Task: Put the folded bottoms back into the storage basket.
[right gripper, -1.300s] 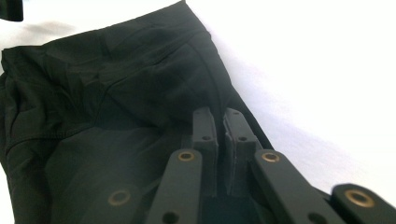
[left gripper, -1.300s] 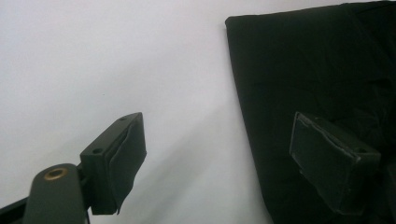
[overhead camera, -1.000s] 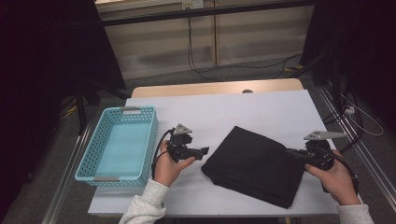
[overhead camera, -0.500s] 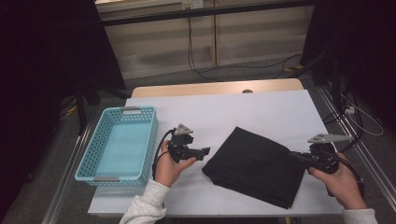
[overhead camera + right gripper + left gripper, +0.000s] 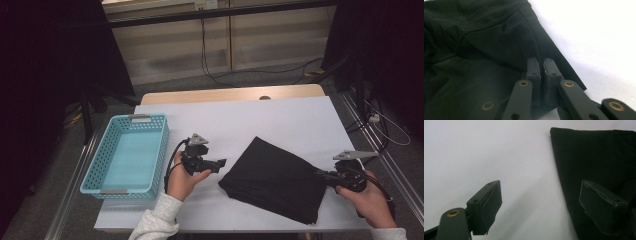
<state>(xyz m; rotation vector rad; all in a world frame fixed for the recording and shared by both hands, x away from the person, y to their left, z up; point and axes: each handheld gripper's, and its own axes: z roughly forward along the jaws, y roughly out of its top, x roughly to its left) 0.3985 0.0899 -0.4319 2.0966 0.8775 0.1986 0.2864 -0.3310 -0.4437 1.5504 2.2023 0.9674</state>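
R gripper point(image 5: 320, 174) clamped on folded black garment's point(image 5: 272, 177) edge; L gripper point(image 5: 222, 162) wide open, empty. Basket point(image 5: 102, 176) empty, 0 stowed.

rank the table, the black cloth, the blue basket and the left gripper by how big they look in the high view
1. white table
2. black cloth and blue basket: they look about alike in spread, so I won't rank one above the other
3. left gripper, clearly the smallest
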